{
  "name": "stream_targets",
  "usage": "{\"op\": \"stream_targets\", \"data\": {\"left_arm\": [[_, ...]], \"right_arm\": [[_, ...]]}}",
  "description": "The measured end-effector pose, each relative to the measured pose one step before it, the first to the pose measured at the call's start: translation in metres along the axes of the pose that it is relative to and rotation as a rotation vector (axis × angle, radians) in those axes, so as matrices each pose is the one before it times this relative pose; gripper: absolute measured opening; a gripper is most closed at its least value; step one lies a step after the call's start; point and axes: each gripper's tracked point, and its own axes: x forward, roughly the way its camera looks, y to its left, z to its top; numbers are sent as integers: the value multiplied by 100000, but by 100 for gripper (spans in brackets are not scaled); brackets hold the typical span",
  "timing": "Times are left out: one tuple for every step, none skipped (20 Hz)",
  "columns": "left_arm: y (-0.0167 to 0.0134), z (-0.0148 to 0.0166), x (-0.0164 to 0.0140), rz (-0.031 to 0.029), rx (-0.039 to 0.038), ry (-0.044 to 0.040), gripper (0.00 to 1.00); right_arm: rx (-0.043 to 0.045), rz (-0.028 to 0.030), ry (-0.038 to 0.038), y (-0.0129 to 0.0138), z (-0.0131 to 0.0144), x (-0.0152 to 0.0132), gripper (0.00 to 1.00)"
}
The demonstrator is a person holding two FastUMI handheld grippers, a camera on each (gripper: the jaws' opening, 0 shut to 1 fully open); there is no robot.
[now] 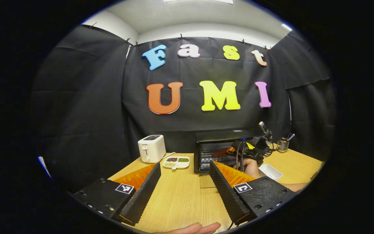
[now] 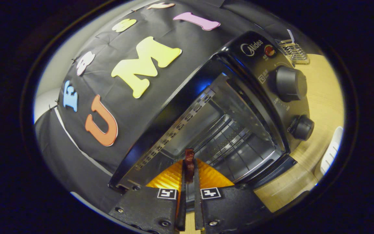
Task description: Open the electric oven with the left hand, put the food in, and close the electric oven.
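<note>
The black electric oven [image 1: 221,139] stands at the table's back, its glass door [image 1: 206,180] folded down flat. My left gripper [image 1: 185,165] hangs open over the table in front of it, nothing between its fingers. A hand holds my right gripper [image 1: 252,149] at the oven's mouth. In the right gripper view, which is tilted, the open oven [image 2: 255,52] shows its wire rack [image 2: 229,139]. My right gripper [image 2: 189,172] is shut on a thin dark red piece of food [image 2: 189,162], held at the cavity's opening.
A white toaster [image 1: 151,148] and a divided plate of beans [image 1: 176,162] sit left of the oven. A white tray [image 1: 270,171] and a wire holder [image 1: 282,144] sit to its right. Two knobs [image 2: 289,83] line the oven's panel. A hand [image 1: 190,229] shows at the bottom.
</note>
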Motion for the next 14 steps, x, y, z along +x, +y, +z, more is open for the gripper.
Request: {"op": "stream_targets", "data": {"left_arm": [[-184,-195,-240,-418,-314,679,95],[-41,20,-190,-291,207,221,96],[51,118,-268,3,521,-129,96],[-7,123,-298,-208,608,-417,96],[-113,168,-317,-366,416,-410,96],[-20,63,-174,-228,-38,-8,95],[-123,-139,-120,-69,-439,-95,96],[25,-46,-138,-6,-750,-19,95],[-131,-215,-243,-216,-748,595,95],[-105,-57,-160,-543,-555,261,96],[-207,-323,-9,-652,-562,766,96],[-71,-224,-129,-555,-634,913,95],[-201,-98,-300,-864,-671,820,95],[-153,-28,-277,-768,-555,371,96]], "right_arm": [[-1499,-2017,-698,-306,34,-109,15],[-2031,-2376,-592,-410,113,-61,12],[-1456,-1088,-1007,-160,-161,-371,16],[-371,915,-464,108,394,-123,33],[-410,356,-842,54,56,-148,35],[-788,-438,-766,-225,241,-471,35],[-1087,465,-611,-38,95,-513,27],[-1268,1509,-263,282,92,-639,39],[-1573,660,-114,128,60,-770,40],[-1873,208,-135,73,132,-767,45],[-1393,536,-612,182,264,-990,48],[-976,1058,-1451,374,434,-1127,48],[-2129,721,-780,267,408,-1140,41],[-2476,1354,-917,356,429,-1177,53]]}}
